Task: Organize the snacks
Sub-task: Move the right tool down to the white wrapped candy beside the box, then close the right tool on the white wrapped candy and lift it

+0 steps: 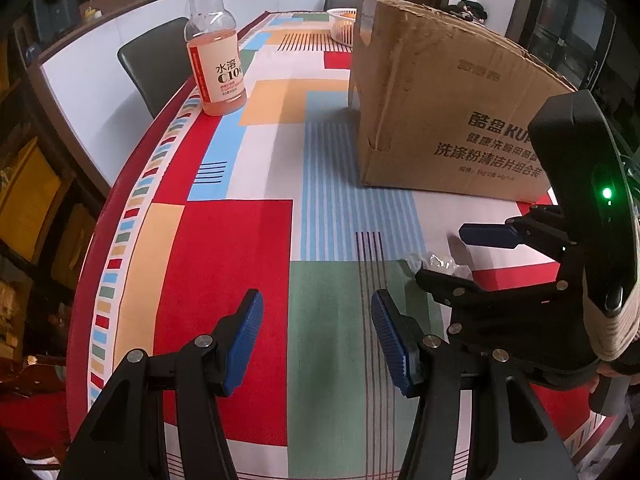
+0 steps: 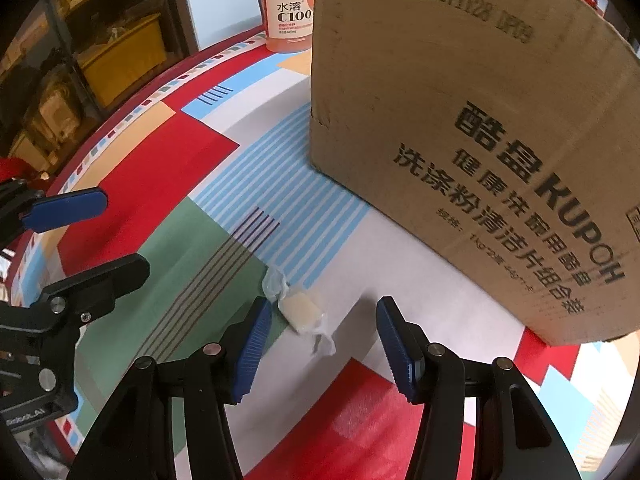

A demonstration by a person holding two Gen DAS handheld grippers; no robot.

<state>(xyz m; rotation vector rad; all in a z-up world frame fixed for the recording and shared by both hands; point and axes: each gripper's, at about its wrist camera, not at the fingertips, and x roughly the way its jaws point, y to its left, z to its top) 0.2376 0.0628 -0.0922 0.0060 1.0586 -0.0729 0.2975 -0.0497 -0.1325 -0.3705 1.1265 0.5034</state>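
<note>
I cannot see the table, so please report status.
Both grippers open, empty. Right gripper over wrapped candy, not touching. Left gripper beside. Cardboard box close.

Drink bottle (image 1: 216,46) upright on patterned tablecloth (image 1: 224,240).

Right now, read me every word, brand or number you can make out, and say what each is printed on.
"水溶 C100": label of the bottle.
"20271128", then blurred characters: stamp on the cardboard box.
"酷盘 KUPOH": same box.
"健康洗碗用酷盘": same box, somewhat blurred.
"洗涤粉清洁片组合装": same box.
Bottle's small print, the box's weight line and its faint embossed mark: unreadable.
</note>
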